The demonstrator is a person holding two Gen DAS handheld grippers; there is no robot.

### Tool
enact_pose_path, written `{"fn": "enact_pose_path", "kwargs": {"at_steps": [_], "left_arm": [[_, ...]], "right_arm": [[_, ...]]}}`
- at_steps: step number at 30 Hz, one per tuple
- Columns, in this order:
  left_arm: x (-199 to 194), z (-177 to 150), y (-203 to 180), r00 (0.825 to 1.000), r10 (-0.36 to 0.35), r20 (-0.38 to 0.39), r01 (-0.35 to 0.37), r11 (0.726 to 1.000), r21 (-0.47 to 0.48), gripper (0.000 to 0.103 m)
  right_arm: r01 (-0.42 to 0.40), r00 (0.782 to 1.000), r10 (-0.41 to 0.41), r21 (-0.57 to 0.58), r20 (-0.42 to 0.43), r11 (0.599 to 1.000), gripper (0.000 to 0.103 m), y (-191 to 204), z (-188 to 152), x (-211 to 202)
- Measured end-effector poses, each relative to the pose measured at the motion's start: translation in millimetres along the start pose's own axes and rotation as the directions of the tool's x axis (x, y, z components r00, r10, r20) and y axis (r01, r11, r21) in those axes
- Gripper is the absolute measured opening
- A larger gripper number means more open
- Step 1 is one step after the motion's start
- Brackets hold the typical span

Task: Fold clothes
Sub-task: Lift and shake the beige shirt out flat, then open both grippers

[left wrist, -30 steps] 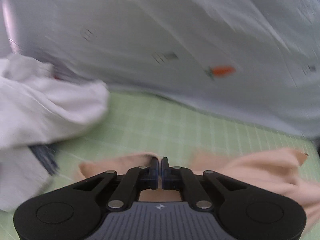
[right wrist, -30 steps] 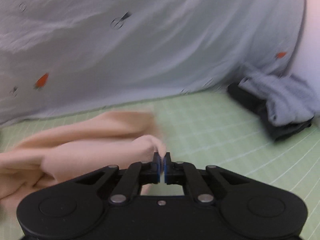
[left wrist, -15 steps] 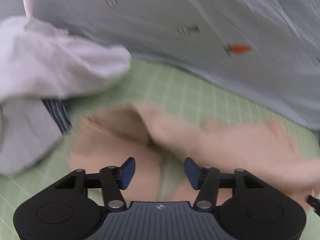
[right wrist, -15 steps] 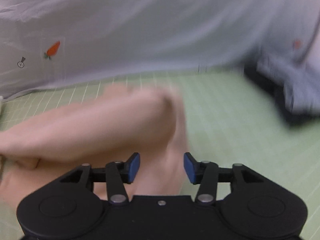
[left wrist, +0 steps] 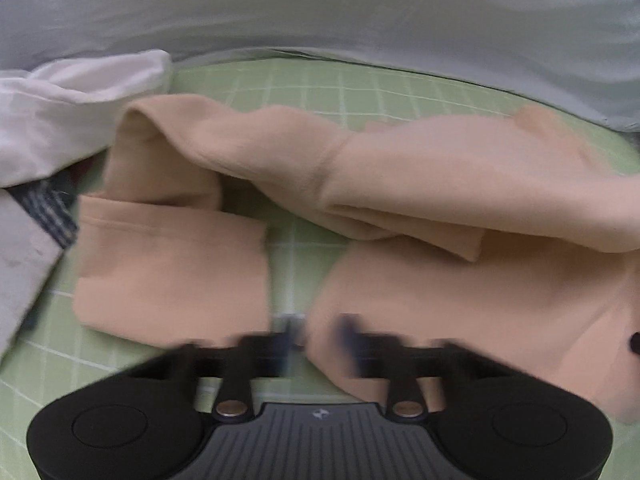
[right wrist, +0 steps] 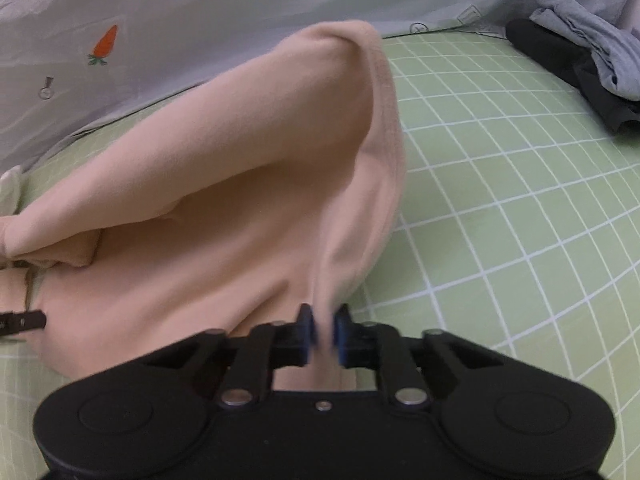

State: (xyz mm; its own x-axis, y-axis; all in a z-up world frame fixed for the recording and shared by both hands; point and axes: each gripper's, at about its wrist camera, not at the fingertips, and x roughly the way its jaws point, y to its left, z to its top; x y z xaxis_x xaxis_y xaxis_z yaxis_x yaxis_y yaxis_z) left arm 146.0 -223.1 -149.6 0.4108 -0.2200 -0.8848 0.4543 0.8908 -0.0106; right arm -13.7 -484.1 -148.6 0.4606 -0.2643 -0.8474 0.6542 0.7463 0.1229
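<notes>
A peach garment [left wrist: 440,168] lies crumpled on the green gridded mat [left wrist: 304,88], with two flat leg-like pieces toward me. My left gripper [left wrist: 316,336] is blurred low over the near edge of the right-hand piece. Its fingers stand a little apart, with the cloth edge between them. In the right wrist view the same peach garment [right wrist: 240,200] rises in a puffed fold. My right gripper [right wrist: 324,332] is shut on a thin ridge of it at its near right edge.
A pale blue sheet with carrot prints [left wrist: 320,12] runs along the back of the mat [right wrist: 500,200]. White cloth [left wrist: 60,120] over a dark striped piece [left wrist: 48,208] lies at the left. Grey-blue and black clothes [right wrist: 580,52] sit at the far right.
Both grippers let go of the peach garment and opened wide half a second ago. Now the right has shut on the cloth again, and the left's fingers have narrowed around the near edge.
</notes>
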Motion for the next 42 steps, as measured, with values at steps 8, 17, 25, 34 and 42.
{"fn": "enact_pose_path", "kwargs": {"at_steps": [8, 17, 25, 34, 42], "left_arm": [[-47, -37, -3, 0.999, 0.015, 0.028, -0.014, 0.999, -0.029, 0.005], [-120, -97, 8, 0.996, 0.061, 0.067, -0.052, 0.991, -0.126, 0.005], [-134, -165, 23, 0.996, 0.066, -0.060, -0.081, 0.950, -0.301, 0.005], [-128, -209, 25, 0.972, 0.135, -0.191, -0.193, 0.925, -0.328, 0.005], [-139, -192, 25, 0.981, 0.138, -0.133, -0.179, 0.907, -0.381, 0.072]], "right_arm": [[-0.056, 0.994, 0.056, -0.004, 0.091, 0.998, 0.006, -5, -13, -41], [-0.122, 0.987, 0.128, -0.066, 0.094, 0.990, 0.006, -14, -43, -77], [-0.150, 0.987, 0.157, -0.170, 0.030, 0.974, 0.006, -21, -82, -95], [-0.220, 0.974, 0.206, -0.177, -0.098, 0.959, 0.006, -38, -113, -91], [-0.142, 0.990, 0.137, -0.212, -0.037, 0.967, 0.082, -45, -111, -101]]}}
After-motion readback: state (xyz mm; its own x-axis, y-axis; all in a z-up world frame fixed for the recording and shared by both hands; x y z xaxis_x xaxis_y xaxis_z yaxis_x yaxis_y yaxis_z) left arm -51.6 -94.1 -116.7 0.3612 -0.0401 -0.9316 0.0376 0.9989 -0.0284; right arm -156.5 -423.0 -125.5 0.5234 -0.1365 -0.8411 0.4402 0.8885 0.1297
